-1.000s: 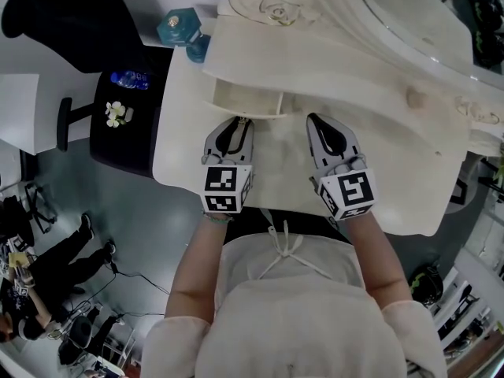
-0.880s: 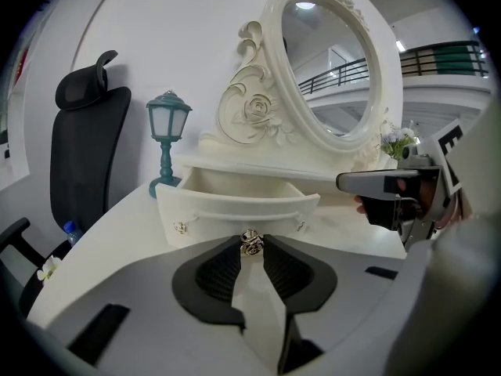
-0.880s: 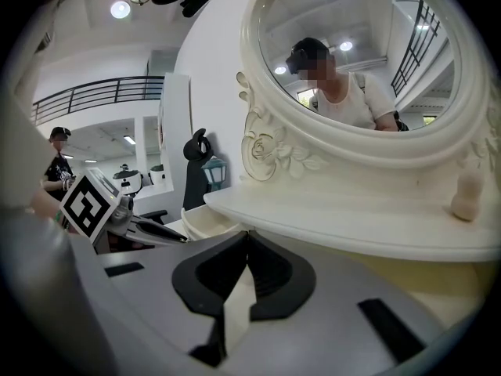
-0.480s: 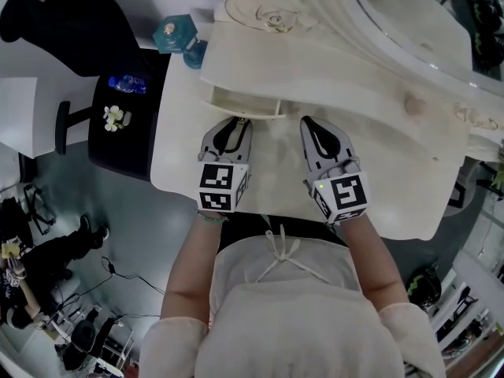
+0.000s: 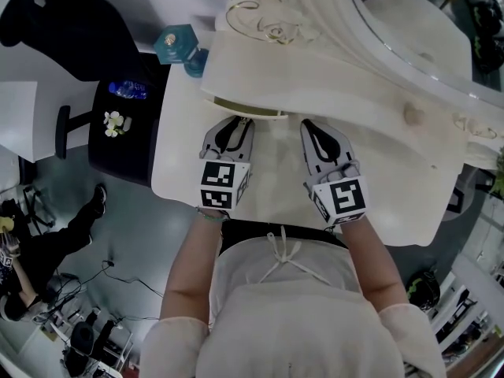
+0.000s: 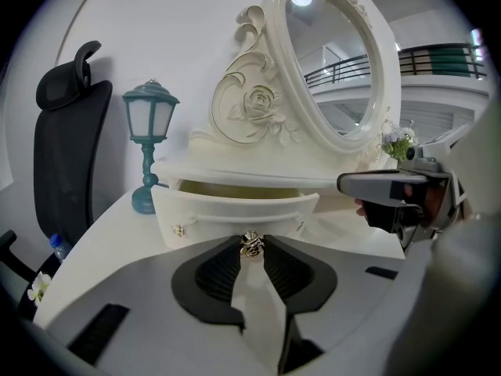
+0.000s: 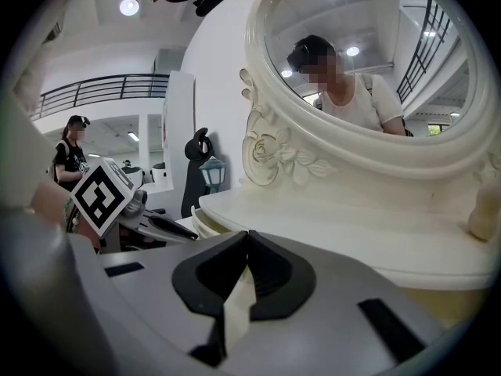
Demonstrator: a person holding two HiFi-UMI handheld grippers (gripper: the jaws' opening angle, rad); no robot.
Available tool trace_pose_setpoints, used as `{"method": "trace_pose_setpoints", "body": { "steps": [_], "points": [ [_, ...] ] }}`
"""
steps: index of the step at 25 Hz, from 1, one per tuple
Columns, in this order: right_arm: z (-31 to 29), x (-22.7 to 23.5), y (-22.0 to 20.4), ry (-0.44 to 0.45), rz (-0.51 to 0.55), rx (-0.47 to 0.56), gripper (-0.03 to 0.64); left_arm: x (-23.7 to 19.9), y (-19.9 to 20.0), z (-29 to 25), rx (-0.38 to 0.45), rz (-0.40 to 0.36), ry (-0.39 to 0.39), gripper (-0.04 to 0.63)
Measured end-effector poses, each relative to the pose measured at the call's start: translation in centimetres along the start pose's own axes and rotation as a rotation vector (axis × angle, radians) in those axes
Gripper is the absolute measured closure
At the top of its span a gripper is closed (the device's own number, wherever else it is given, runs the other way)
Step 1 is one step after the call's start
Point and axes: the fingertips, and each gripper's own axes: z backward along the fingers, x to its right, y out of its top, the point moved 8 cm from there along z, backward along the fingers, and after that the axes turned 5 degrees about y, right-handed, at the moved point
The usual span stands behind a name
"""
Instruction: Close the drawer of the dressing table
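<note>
1. the drawer (image 6: 235, 210) sits under the small upper shelf (image 6: 258, 171) of the dressing table (image 5: 177, 144), towards its left side. it is not quite shut: its curved front stands a little proud of the shelf, and a dark slit shows above it.
2. the left tongs (image 5: 239, 121) are up against the drawer front. they are closed on the little gold knob (image 6: 250, 244) at its centre, and the knob sits right between their tips.
3. the right tongs (image 5: 309, 124) hover just beside them over the table top. their tips are pressed together with nothing between them, and they touch nothing i can see.
4. i judge the drawer to be light and stiff, a small painted box that should slide straight with little effort. nothing shows inside it from here.
5. the knob is the natural hold. it is central, so a push through it should run the drawer in square rather than skew it and jam a corner.
6. the knob looks small, rounded and polished, so it is likely slippery. a pinch could twist off it, and pressing flat on the front around it would do as well for the last bit.
7. a gentle finish seems wise, since a blue lamp (image 6: 149, 143) stands near on the table and a slam could shake it.
</note>
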Motion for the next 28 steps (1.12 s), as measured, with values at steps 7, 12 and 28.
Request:
{"method": "trace_pose_setpoints", "body": {
  "steps": [7,12,28],
  "points": [
    [-0.3,0.0,0.2,0.015,0.036,0.009,0.611,-0.4,0.5,-0.8,0.016,0.004,-0.017,0.489],
    [-0.3,0.0,0.1,0.001,0.03,0.005,0.611,-0.5,0.8,-1.3,0.026,0.02,-0.018,0.489],
    [0.9,-0.5,1.5,-0.079,0.035,0.013,0.611,-1.0,1.8,-2.7,0.03,0.051,-0.04,0.488]
  ]
}}
